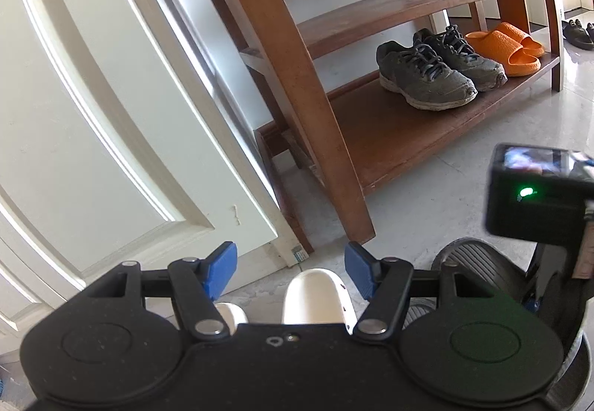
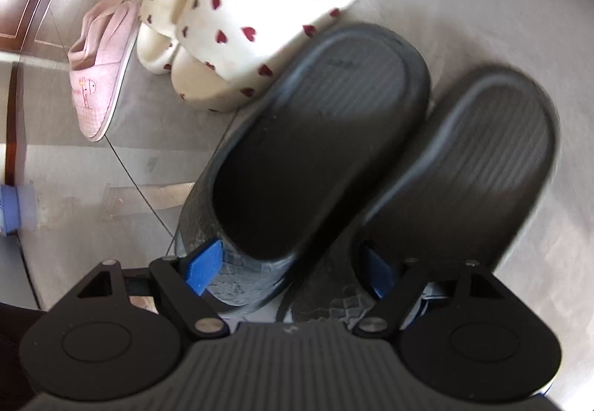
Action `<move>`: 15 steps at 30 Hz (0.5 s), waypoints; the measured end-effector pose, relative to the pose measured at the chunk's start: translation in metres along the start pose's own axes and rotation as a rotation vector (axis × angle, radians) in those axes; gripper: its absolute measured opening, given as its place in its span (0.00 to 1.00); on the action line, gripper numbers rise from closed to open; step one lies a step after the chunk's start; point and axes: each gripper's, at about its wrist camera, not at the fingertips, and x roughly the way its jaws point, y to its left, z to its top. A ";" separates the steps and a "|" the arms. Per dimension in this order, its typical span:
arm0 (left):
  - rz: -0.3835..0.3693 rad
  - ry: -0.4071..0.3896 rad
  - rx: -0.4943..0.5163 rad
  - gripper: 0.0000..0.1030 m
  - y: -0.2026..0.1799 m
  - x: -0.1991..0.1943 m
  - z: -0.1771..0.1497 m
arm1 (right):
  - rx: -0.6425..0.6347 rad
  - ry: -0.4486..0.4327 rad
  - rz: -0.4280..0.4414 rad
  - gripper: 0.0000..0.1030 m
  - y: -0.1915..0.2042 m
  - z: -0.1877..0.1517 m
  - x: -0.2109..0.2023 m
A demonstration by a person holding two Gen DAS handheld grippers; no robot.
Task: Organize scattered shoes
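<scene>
Two black slides point(image 2: 319, 136) lie side by side on the floor, heels away from me. My right gripper point(image 2: 293, 271) straddles their front bands with its jaws wide: the left pad point(image 2: 206, 270) is beside the left slide's band, and the right pad point(image 2: 378, 273) is tucked inside the right slide. Neither pad is clearly pressing. A pair of white heart-print slippers point(image 2: 241, 13) lies just beyond. My left gripper point(image 1: 290, 271) hangs open over a white slipper toe point(image 1: 312, 296), its pads apart from it. The black slide point(image 1: 475, 262) and the right gripper's camera point(image 1: 538, 195) show at the right.
A wooden shoe rack point(image 1: 389, 136) stands ahead. Its bottom shelf holds grey sneakers point(image 1: 427, 73) and orange slides point(image 1: 508, 47). A white door point(image 1: 111, 114) is on the left. Dark shoes point(image 1: 577, 32) lie beyond the rack. A pink slipper point(image 2: 98, 65) lies on the floor.
</scene>
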 end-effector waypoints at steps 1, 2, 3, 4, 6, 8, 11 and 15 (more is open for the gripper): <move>-0.002 -0.005 0.001 0.62 0.000 0.001 0.001 | -0.018 -0.033 -0.018 0.80 0.003 -0.004 -0.004; -0.007 -0.018 0.004 0.62 0.000 0.002 0.004 | -0.050 -0.085 -0.042 0.80 0.010 -0.010 -0.010; -0.009 -0.028 0.006 0.62 0.001 0.003 0.006 | -0.068 -0.110 -0.052 0.80 0.016 -0.014 -0.012; -0.011 -0.038 0.009 0.62 0.001 0.004 0.008 | -0.104 -0.149 -0.077 0.81 0.026 -0.021 -0.023; -0.019 -0.076 0.002 0.62 0.004 0.007 0.014 | -0.179 -0.191 -0.151 0.81 0.048 -0.039 -0.040; -0.027 -0.119 -0.018 0.62 0.006 0.010 0.016 | -0.255 -0.204 -0.211 0.81 0.073 -0.060 -0.050; -0.034 -0.186 -0.070 0.62 0.007 0.013 0.016 | -0.240 -0.206 -0.301 0.81 0.102 -0.095 -0.045; -0.046 -0.226 -0.197 0.62 0.010 0.018 0.007 | 0.001 -0.276 -0.282 0.81 0.101 -0.125 -0.019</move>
